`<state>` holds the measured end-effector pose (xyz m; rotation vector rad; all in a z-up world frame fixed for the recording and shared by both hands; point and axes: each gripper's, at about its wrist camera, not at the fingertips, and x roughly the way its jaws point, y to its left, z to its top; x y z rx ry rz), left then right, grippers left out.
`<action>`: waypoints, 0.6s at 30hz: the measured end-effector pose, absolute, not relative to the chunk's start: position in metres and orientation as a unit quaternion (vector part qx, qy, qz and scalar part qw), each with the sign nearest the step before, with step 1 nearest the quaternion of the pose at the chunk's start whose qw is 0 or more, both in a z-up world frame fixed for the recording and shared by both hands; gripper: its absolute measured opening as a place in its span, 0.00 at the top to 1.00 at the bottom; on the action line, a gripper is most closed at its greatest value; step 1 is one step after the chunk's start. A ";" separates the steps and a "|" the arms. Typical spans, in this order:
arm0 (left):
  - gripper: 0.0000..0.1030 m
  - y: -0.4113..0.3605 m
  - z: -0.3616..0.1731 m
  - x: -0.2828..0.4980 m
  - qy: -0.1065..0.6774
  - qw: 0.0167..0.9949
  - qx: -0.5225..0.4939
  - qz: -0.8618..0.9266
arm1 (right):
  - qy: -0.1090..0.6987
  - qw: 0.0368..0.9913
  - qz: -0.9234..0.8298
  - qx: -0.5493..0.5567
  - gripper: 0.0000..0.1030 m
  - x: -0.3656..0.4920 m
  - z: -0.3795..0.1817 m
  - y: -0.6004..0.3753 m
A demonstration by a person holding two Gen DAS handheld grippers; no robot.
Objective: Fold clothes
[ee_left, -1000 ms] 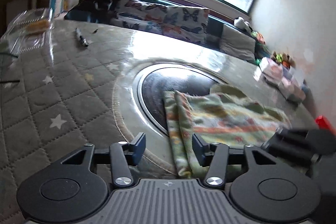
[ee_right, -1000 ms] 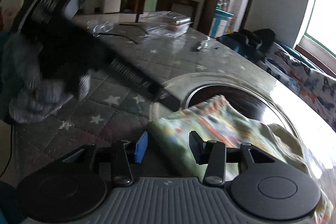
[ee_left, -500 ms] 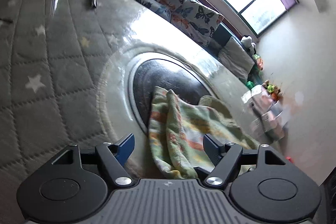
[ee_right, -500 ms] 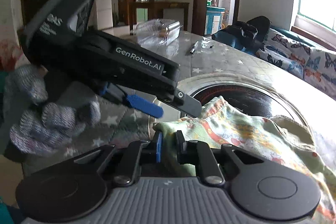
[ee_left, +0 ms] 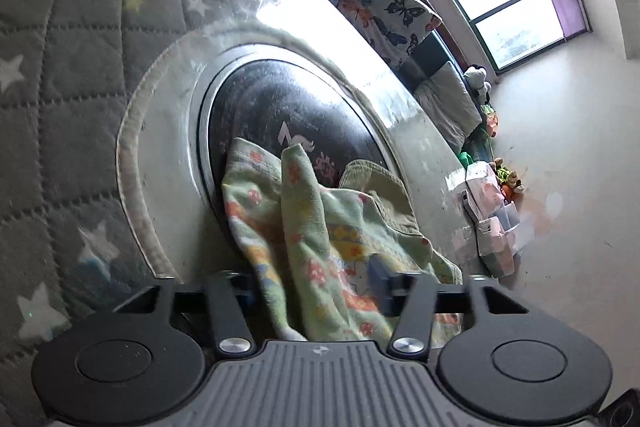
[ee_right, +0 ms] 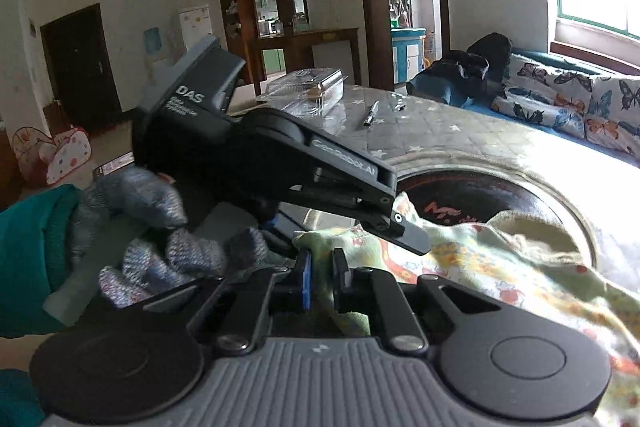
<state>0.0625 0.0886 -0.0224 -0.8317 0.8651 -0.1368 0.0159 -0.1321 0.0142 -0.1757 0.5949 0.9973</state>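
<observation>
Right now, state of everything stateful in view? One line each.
left gripper: open, jaws either side of the garment's edge
right gripper: shut on the garment
garment: bunched, partly folded, lying over the table's dark round inset
clear plastic box: lid closed, on the table
pen: lying flat on the table
dark door: closed

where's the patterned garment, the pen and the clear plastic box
patterned garment (ee_left: 320,239): left wrist view, on the raised fold.
pen (ee_right: 370,113): right wrist view, mid-barrel.
clear plastic box (ee_right: 308,91): right wrist view, on its lid.
</observation>
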 end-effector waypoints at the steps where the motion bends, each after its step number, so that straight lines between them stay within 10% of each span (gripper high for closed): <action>1: 0.70 0.089 -0.023 0.062 0.407 0.823 -0.391 -0.063 | 0.281 0.833 0.470 -0.081 0.91 0.015 0.013 -0.133; 6: 0.85 0.088 -0.026 0.062 0.411 0.822 -0.391 -0.059 | 0.289 0.833 0.467 -0.062 0.84 0.019 0.015 -0.147; 18: 0.86 0.083 -0.027 0.063 0.411 0.833 -0.366 -0.058 | 0.305 0.917 0.253 -0.044 0.63 0.083 -0.002 -0.240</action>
